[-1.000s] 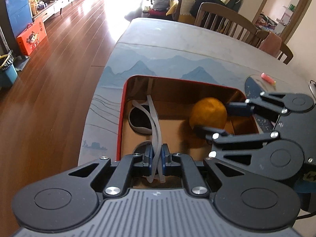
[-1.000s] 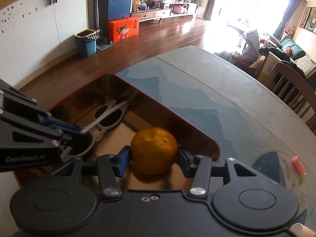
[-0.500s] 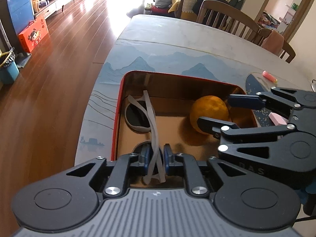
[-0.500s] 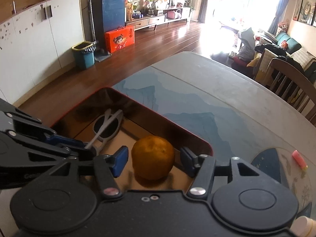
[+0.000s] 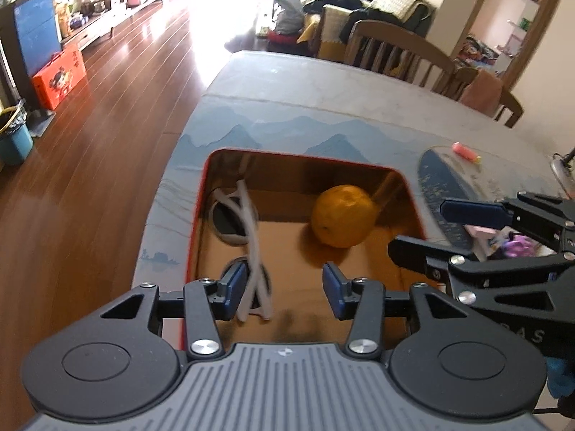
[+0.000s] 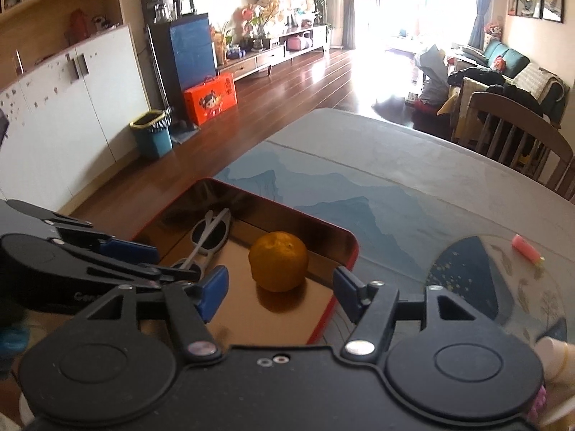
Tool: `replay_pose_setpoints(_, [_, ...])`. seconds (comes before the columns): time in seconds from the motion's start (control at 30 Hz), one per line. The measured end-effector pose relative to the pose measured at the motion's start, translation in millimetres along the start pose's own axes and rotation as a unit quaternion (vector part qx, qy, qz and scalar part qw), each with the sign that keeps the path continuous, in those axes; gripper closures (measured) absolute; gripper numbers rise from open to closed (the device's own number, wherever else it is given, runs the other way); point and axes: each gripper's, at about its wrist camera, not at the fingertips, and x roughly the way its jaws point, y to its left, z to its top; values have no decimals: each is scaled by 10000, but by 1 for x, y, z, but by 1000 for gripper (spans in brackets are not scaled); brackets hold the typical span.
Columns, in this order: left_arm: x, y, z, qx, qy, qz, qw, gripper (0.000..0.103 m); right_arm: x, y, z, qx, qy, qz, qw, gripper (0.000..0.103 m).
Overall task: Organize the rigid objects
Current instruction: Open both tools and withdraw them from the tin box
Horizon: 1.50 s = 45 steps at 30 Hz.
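An open red-rimmed box [image 5: 196,215] [image 6: 354,251] sits on the blue-grey table. White-framed sunglasses [image 5: 248,237] [image 6: 210,233] lie folded along its left side. An orange [image 5: 343,215] [image 6: 278,265] rests on the box floor. My left gripper [image 5: 284,291] [image 6: 154,260] hovers over the near end of the box with its jaws opening. The tips of the sunglasses' arms lie loose by its left pad. My right gripper [image 6: 279,290] [image 5: 442,231] is also opening, with nothing between its pads. It stands back from the orange, over the box's right edge.
A small pink object [image 5: 465,151] [image 6: 526,248] lies on the table to the right. Pink and purple items [image 5: 503,240] sit behind the right gripper, and a pale bottle [image 6: 555,355] stands at the near right. Wooden chairs [image 5: 395,50] line the far side. The table edge drops to the floor on the left.
The left jaws opened off the sunglasses' arms, which now lie free in the box. The right jaws widened and drew back and up from the orange, which stayed put.
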Motion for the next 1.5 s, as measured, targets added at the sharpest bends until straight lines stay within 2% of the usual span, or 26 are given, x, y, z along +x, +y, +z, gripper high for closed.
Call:
replay_pose_setpoints(0.13, [-16, -13, -2, 136, -176, -220, 9995, 45, -26, -9, -6, 229, -186, -4, 9996, 30])
replay_pose_setpoints(0.27, [-29, -33, -4, 331, -368, -322, 9983, 40, -52, -25, -16, 541, -336, -6, 9980, 26])
replay_pose_setpoints(0.4, [-40, -54, -5, 479, -566, -430, 9963, 29, -78, -41, -29, 715, -516, -151, 9960, 19])
replay_pose_setpoints(0.6, [-45, -84, -6, 630, -677, -566, 9941, 27, -107, -66, -52, 964, -666, -408, 9923, 8])
replay_pose_setpoints(0.77, [-48, -107, -11, 696, -873, -475, 9926, 21, -125, -89, -74, 1231, -735, -604, 9878, 0])
replay_pose_setpoints(1.07, [-41, -155, -17, 781, -870, -641, 9911, 18, -148, -134, -111, 1464, -753, -729, 9836, 0])
replay_pose_setpoints(1.27, [-30, -184, -16, 655, -841, -756, 9914, 18, -157, -161, -121, 1392, -668, -864, 9842, 0])
replay_pose_setpoints(1.5, [7, -218, -1, 509, -660, -485, 9953, 18, -154, -186, -127, 1101, -524, -873, 9887, 0])
